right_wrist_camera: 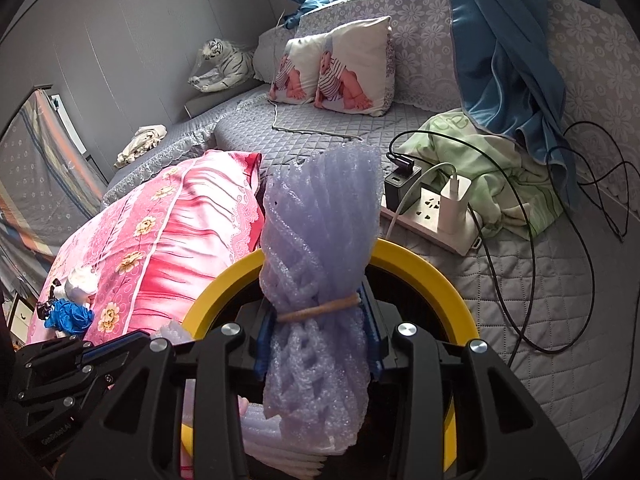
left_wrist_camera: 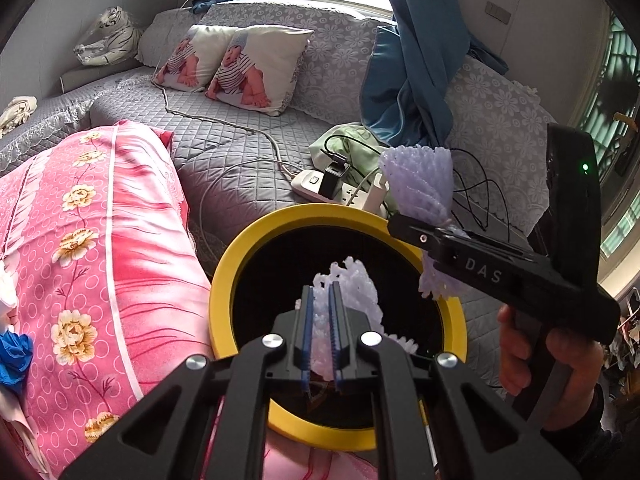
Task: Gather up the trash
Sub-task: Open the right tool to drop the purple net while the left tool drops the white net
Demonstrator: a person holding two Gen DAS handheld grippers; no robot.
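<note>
A round bin with a yellow rim (left_wrist_camera: 224, 272) and black inside stands on the grey bed; it also shows in the right wrist view (right_wrist_camera: 448, 276). My left gripper (left_wrist_camera: 322, 320) is shut on a pale purple foam net (left_wrist_camera: 356, 284) and holds it over the bin's opening. My right gripper (right_wrist_camera: 320, 332) is shut on a second purple foam net (right_wrist_camera: 320, 232), bundled with a rubber band (right_wrist_camera: 320, 308), above the bin's rim. The right gripper (left_wrist_camera: 412, 232) and its net (left_wrist_camera: 420, 176) also show in the left wrist view, at the bin's right rim.
A pink floral pillow (left_wrist_camera: 92, 248) lies left of the bin, with crumpled blue trash (right_wrist_camera: 66, 314) and white trash (right_wrist_camera: 82, 282) on it. A white power strip (right_wrist_camera: 436, 224) with chargers and cables, green cloth (right_wrist_camera: 488, 168) and a blue curtain (left_wrist_camera: 416, 68) lie behind the bin.
</note>
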